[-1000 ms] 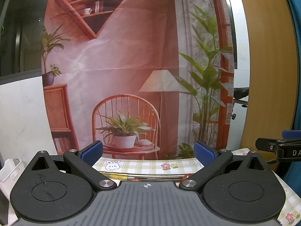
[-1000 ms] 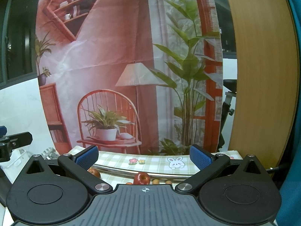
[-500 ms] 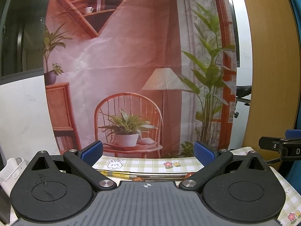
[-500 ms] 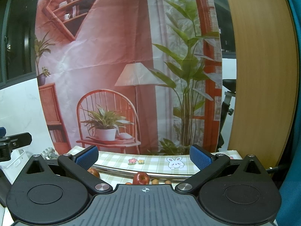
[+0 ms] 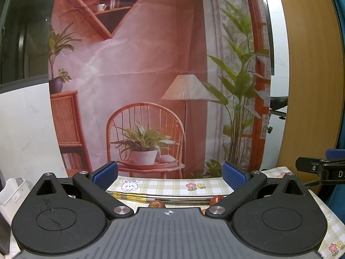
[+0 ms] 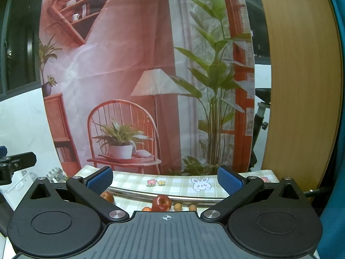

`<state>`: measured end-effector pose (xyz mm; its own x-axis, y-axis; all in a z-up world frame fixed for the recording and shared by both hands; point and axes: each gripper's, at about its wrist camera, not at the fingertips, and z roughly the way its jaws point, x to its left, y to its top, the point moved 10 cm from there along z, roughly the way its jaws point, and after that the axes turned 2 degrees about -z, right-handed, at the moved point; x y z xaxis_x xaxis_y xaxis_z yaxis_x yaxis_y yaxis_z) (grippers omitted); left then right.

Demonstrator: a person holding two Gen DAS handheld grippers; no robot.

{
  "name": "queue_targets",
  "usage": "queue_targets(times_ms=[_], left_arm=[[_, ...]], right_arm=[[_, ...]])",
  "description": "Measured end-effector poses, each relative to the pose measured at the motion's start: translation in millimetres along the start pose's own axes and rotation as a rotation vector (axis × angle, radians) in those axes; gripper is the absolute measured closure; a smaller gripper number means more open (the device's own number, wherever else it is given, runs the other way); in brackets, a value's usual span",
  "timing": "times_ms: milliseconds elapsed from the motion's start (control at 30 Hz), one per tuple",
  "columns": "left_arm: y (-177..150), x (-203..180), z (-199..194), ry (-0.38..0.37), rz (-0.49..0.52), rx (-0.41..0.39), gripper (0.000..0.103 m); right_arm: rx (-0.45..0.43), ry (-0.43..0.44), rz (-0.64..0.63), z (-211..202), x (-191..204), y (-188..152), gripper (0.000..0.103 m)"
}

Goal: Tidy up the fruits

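At the far left of the left wrist view a white basket (image 5: 11, 191) stands at the tabletop edge; what it holds cannot be seen. The left tool (image 5: 170, 176) hovers released, blue pads well apart, nothing between them. Just past its body, low in the view, a brownish-red fruit (image 5: 156, 204) peeks out and a second red fruit (image 5: 216, 198) shows near the right pad, both on the checked cloth (image 5: 172, 185) in front of a metal rim (image 5: 172, 196). The right tool (image 6: 165, 181) is likewise released and empty. Ahead of and below it lie an apple (image 6: 107, 196) by the left pad, a red apple (image 6: 161, 202) almost on its centre line, and small round brown fruits (image 6: 177, 206) just to the right. The centred apple looks the easier pick, and the right tool seems nearer to it; the move would be forward and down. Whether the rim belongs to a tray holding the fruit cannot be told.
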<state>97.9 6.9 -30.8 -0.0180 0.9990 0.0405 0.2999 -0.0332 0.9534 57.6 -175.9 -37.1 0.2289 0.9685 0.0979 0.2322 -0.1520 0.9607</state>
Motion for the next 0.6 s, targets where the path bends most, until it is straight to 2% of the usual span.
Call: queue_targets(times_ms=[333, 600], left_arm=[[-5.9, 6.3, 13.7, -0.063, -0.078, 0.023, 0.000], [-27.9, 23.7, 46.4, -0.062, -0.157, 0.087, 0.000]], right_arm=[[0.011, -0.015, 0.004, 8.8, -4.1, -5.0, 0.000], [0.036, 0.018, 0.046, 29.4, -18.0, -19.1, 0.000]])
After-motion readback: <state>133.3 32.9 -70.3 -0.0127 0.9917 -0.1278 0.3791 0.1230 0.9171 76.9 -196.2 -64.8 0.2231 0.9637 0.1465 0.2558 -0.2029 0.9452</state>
